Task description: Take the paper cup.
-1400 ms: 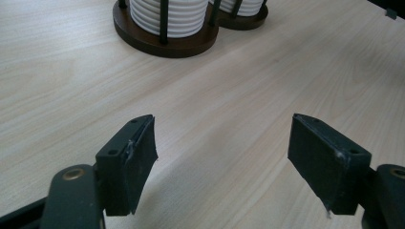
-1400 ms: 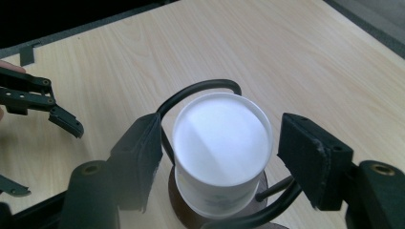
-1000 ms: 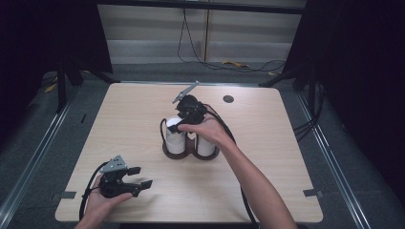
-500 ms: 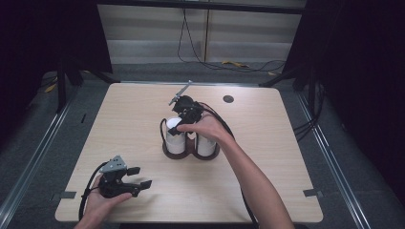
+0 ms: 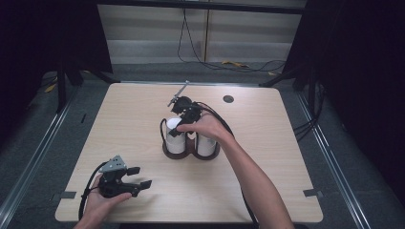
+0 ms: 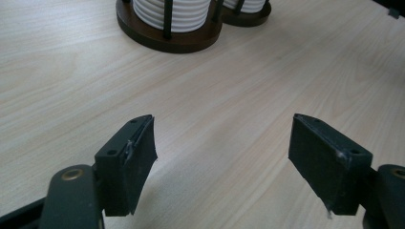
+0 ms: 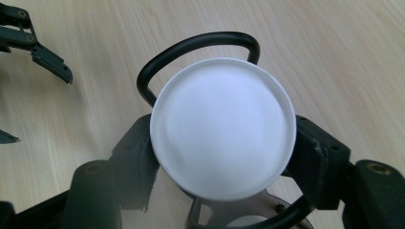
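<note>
A light wooden table [image 5: 267, 191] with rounded corners takes up the middle of the high view. A small dark round disc [image 5: 228, 99] sits in its top near the far edge, right of centre. Grey floor [image 5: 344, 157] surrounds the table. Two metal rails [image 5: 28, 167] run along the floor at lower left and right. At top centre, a black cable [image 5: 187, 36] hangs down a pale wall [image 5: 148, 33], and yellow cables [image 5: 234, 64] lie on the floor there. Black curtains [image 5: 363, 71] fill the upper corners.
</note>
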`<state>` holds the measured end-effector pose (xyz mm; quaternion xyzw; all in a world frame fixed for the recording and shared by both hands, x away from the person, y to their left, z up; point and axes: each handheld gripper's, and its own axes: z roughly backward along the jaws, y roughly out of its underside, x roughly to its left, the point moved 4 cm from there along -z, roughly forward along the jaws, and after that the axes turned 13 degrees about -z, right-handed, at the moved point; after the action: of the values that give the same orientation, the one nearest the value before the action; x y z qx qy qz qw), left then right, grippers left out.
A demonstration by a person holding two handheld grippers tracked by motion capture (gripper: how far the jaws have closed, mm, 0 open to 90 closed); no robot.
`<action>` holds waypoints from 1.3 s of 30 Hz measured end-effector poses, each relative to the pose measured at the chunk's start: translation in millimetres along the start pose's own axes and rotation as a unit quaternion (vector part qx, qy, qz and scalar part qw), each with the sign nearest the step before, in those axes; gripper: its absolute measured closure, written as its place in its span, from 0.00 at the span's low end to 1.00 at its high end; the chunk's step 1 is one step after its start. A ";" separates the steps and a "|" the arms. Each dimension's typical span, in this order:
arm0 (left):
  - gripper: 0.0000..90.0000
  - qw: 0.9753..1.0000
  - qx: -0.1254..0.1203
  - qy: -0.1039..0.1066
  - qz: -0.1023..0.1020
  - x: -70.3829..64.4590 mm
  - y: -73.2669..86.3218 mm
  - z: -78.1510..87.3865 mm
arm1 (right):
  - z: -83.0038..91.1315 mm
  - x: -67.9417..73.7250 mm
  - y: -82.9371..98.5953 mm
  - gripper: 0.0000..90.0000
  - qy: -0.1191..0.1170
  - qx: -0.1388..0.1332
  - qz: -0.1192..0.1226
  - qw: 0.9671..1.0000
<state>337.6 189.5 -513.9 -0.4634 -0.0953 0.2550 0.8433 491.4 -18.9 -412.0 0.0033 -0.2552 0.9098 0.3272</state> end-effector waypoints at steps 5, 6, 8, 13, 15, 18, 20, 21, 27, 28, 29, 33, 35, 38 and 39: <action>0.27 1.000 0.002 -0.001 0.000 -0.3 0.1 -0.5 | 1.5 0.3 -0.5 0.38 0.001 -0.002 0.001 1.000; 0.27 1.000 0.002 -0.001 0.001 -0.3 0.1 -0.4 | 3.5 0.4 -1.0 0.38 0.003 -0.005 0.000 1.000; 0.27 1.000 0.002 -0.001 0.001 -0.2 0.1 -0.5 | 4.1 0.0 -1.0 0.38 0.003 -0.006 0.003 1.000; 0.27 1.000 0.003 0.002 0.001 -1.8 0.3 -2.5 | 8.4 -0.9 -0.7 0.39 0.004 -0.011 0.003 1.000; 0.27 1.000 0.003 0.002 0.000 -2.1 0.1 -2.6 | 9.5 -1.8 -0.8 0.39 0.005 -0.011 0.001 1.000; 0.27 1.000 0.002 0.001 0.002 -1.8 0.1 -2.4 | 11.1 -1.8 -2.1 0.40 0.007 -0.013 0.002 1.000; 0.27 1.000 0.003 0.003 0.002 -1.7 0.2 -2.9 | 12.1 -0.8 -3.3 0.40 0.008 -0.012 0.008 1.000; 0.27 1.000 0.002 0.003 0.003 -1.7 0.2 -2.7 | 12.9 0.2 -3.9 0.40 0.011 -0.016 0.007 1.000; 0.27 1.000 0.002 0.001 0.003 -1.9 0.3 -1.5 | 15.8 2.6 -5.6 0.40 0.016 -0.029 0.011 0.999; 0.27 1.000 0.002 0.001 0.003 -1.9 0.3 -1.6 | 15.8 2.7 -5.5 0.40 0.016 -0.029 0.011 0.999; 0.27 1.000 0.003 0.002 0.003 -1.8 0.4 -1.8 | 16.2 3.1 -5.1 0.40 0.016 -0.028 0.011 0.999; 0.27 1.000 0.004 0.001 0.003 -1.8 0.7 -2.8 | 18.6 3.4 -4.7 0.41 0.014 -0.030 0.012 0.999; 0.27 1.000 0.005 0.001 0.003 -1.5 0.9 -2.8 | 20.7 4.0 -4.7 0.41 0.016 -0.031 0.009 0.999; 0.27 1.000 0.007 0.000 0.006 -0.6 1.8 -3.2 | 24.5 4.7 -5.0 0.41 0.017 -0.034 0.008 0.999; 0.27 1.000 0.007 0.000 0.006 -0.4 1.8 -3.2 | 26.0 5.0 -5.1 0.42 0.017 -0.032 0.007 0.999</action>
<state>337.9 187.8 -517.2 -0.4582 -0.0906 0.2610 0.8448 486.3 -24.7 -386.2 -0.0247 -0.2781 0.9036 0.3248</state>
